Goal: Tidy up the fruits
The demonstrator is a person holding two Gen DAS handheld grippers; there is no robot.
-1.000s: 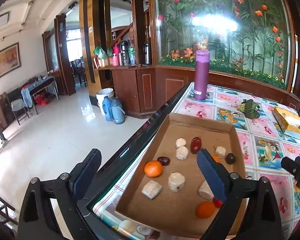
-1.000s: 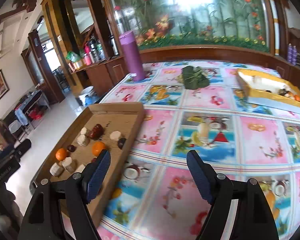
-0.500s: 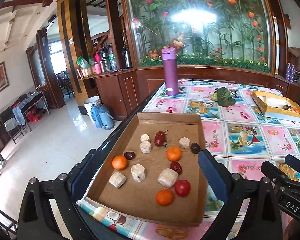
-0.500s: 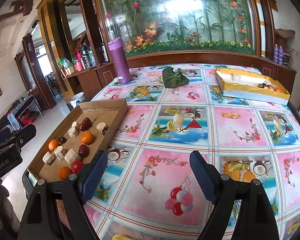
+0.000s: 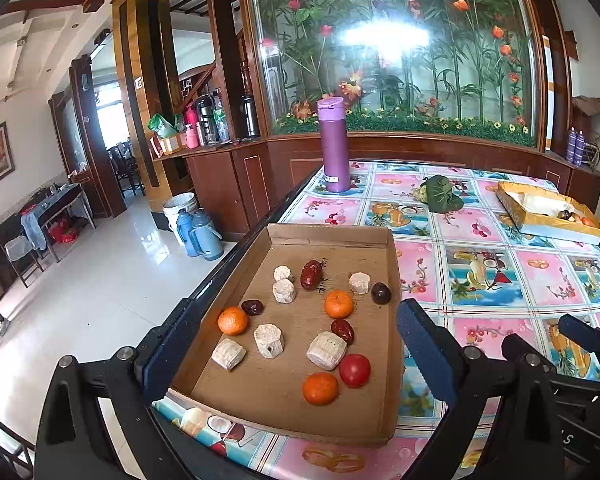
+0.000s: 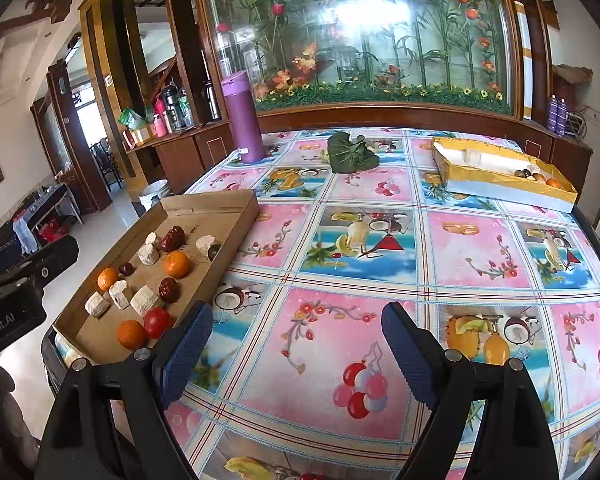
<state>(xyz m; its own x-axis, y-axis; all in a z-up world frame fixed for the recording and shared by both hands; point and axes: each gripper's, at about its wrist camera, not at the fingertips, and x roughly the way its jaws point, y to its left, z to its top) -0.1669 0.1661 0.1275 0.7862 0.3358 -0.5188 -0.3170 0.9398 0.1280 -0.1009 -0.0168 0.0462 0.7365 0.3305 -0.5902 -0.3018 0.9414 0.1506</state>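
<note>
A flat cardboard tray (image 5: 392,264) (image 6: 236,232) lies at the table's left edge. It holds three oranges (image 5: 339,303), a red tomato (image 5: 355,369) (image 6: 157,322), several dark red dates (image 5: 311,274) and several pale cut chunks (image 5: 326,350). My left gripper (image 5: 296,360) is open and empty, hovering above the tray's near end. My right gripper (image 6: 296,354) is open and empty, above the tablecloth to the right of the tray. A yellow box (image 6: 500,178) (image 5: 548,220) with a few fruits stands at the far right.
A purple thermos (image 5: 333,145) (image 6: 244,117) stands at the table's far left. A green leafy bundle (image 6: 350,152) lies at the far middle. The table's left edge drops to a white tiled floor (image 5: 80,300). A glass flower panel backs the table.
Both grippers have pulled back and risen, so more of the tray and table shows. The left gripper has swung right to face the tray squarely. Nothing was taken hold of.
</note>
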